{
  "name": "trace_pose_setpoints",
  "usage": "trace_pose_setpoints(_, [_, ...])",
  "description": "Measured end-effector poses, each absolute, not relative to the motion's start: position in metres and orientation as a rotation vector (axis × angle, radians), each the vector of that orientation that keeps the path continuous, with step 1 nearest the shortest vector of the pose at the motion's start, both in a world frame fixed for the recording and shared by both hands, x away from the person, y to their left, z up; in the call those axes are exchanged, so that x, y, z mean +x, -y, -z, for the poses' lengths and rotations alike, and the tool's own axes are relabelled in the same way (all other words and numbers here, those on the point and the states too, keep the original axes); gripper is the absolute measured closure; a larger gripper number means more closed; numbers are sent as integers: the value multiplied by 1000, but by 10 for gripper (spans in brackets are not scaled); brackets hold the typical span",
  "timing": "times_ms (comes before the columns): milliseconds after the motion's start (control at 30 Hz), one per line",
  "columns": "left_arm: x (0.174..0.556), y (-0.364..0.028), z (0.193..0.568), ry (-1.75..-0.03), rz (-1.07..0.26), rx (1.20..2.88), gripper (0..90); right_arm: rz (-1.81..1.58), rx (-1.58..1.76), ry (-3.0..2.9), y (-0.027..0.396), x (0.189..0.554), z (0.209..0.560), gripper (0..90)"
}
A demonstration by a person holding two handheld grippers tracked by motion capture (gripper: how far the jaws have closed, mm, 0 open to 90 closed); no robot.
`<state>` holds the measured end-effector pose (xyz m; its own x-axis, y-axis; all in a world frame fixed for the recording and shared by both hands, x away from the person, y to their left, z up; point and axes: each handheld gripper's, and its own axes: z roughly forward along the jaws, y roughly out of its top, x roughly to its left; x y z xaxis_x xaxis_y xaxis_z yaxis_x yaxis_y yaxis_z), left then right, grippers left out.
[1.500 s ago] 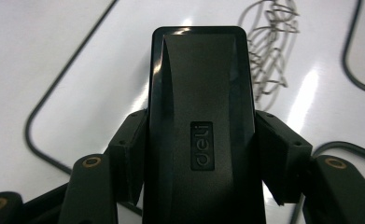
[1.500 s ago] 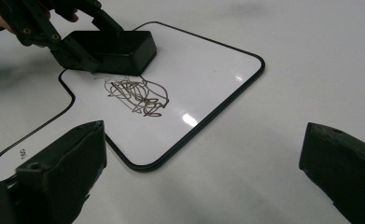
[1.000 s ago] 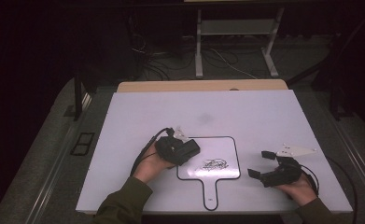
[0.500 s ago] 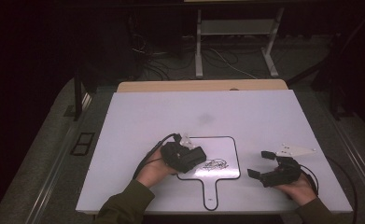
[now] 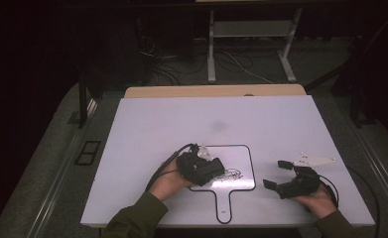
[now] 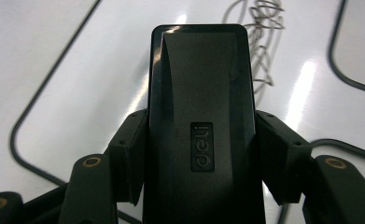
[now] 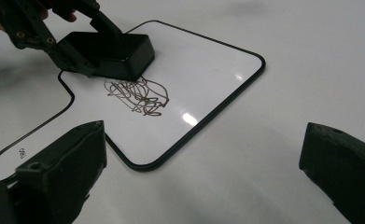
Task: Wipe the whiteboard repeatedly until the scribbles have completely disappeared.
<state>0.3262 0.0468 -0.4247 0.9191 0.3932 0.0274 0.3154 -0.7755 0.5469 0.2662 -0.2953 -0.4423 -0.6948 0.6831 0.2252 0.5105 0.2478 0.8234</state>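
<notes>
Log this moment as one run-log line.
left gripper: shut on eraser | eraser: on whiteboard, beside scribble | right gripper: open, off the board | scribble: not yet wiped

You are holding a black block eraser point(image 6: 201, 126) flat on the small paddle-shaped whiteboard point(image 5: 241, 156), its long sides pinched, its lettered top facing up. It is sitting just beside a dark scribble point(image 7: 138, 97) near the board's middle. The black-edged whiteboard is lying flat, its handle pointing toward you.
</notes>
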Motion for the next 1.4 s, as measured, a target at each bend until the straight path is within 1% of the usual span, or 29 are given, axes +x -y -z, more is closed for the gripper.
trace_pose_setpoints(233, [332, -50, 425, -536, -188, 2513, 396, -1429, 1131, -2336, 295, 267, 442, 0])
trace_pose_setpoints(367, [324, -46, 425, -477, -165, 2529, 397, -1429, 1134, -2335, 295, 267, 442, 0])
trace_pose_setpoints(500, [319, -43, 425, -462, -163, 2530, 397, -1429, 1132, -2334, 295, 267, 442, 0])
trace_pose_setpoints(567, [321, -43, 424, -475, -197, 2540, 397, -1430, 1131, -2334, 295, 266, 442, 0])
trace_pose_setpoints(700, [328, -44, 424, -513, -222, 2539, 396, -1430, 1132, -2333, 295, 266, 442, 0])
trace_pose_setpoints(933, [335, -44, 425, -546, -199, 2518, 396, -1428, 1135, -2334, 295, 266, 442, 0])
trace_pose_setpoints(1133, [334, -31, 425, -522, -183, 2517, 397, -1426, 1133, -2336, 295, 267, 443, 0])
trace_pose_setpoints(1400, [321, -8, 425, -427, -146, 2536, 396, -1425, 1133, -2337, 295, 267, 443, 0])
